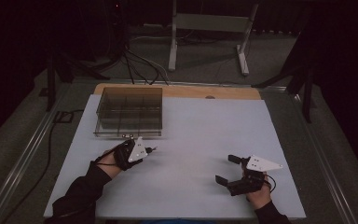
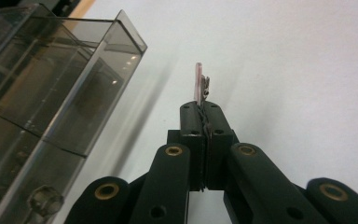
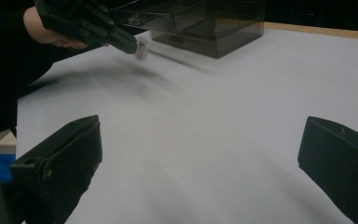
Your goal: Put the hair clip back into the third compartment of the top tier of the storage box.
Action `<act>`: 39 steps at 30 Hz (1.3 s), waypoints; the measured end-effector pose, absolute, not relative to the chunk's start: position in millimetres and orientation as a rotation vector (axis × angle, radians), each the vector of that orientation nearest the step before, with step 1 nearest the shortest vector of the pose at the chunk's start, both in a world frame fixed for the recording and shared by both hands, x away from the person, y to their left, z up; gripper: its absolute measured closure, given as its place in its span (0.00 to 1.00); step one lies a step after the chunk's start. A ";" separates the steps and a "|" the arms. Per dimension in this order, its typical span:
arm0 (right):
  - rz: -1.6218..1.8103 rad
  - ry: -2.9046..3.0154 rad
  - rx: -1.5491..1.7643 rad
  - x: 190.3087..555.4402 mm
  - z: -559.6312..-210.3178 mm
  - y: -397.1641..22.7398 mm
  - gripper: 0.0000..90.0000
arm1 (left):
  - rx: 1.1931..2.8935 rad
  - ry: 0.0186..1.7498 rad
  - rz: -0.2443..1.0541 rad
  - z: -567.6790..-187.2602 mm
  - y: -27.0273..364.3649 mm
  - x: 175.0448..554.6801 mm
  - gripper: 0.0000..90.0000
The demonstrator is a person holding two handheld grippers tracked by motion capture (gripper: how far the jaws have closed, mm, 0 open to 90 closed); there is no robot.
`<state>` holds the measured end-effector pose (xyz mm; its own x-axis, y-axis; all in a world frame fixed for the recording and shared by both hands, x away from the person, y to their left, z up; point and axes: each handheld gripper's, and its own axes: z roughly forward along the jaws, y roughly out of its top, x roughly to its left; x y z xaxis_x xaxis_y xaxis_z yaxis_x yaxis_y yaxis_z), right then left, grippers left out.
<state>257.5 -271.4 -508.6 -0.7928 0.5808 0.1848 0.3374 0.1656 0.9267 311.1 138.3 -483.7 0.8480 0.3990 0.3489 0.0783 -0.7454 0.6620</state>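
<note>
- Two hand-held grippers are working over a white sheet-covered table (image 1: 191,135), each carried by a person's hand reaching in from the near edge.
- Furthest left, a smoky clear compartment box (image 1: 129,111) is sitting near the table's far-left corner; inner walls are dividing it into cells, and what is lying inside cannot be told.
- Next, the left gripper (image 1: 153,150) is hovering just in front of the box's near wall, close beside it but not touching, its tip pointing towards the middle of the table.
- Its jaws are pressing together on a small flat pinkish clip (image 2: 200,86), which is sticking out beyond the fingertips; in the left gripper view the clip is standing on edge with a bit of metal along one side.
- In the right gripper view the same clip (image 3: 141,48) is hanging above the sheet, clear of the surface.
- Furthest right, the right gripper (image 1: 227,169) is hanging near the table's front-right area, well apart from the box and the clip.
- Its jaws are standing wide apart, holding nothing, pointing towards the left gripper.
</note>
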 end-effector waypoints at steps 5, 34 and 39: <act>1.675 2.226 0.895 257.4 -508.7 -271.4 0.00 | 2.338 0.359 0.571 -480.1 139.0 310.8 1.00; 1.664 2.232 0.892 257.3 -509.2 -270.7 0.00 | 2.110 0.551 0.335 -451.8 154.1 321.2 1.00; 1.666 2.232 0.895 257.6 -509.5 -270.7 0.00 | 2.098 0.566 0.326 -447.3 154.4 324.7 1.00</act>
<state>257.6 -270.7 -509.5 -0.7916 0.5838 0.1802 0.3389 0.1741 0.9246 324.7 154.4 -447.3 0.8600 0.5101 0.0162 0.2696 -0.4811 0.8342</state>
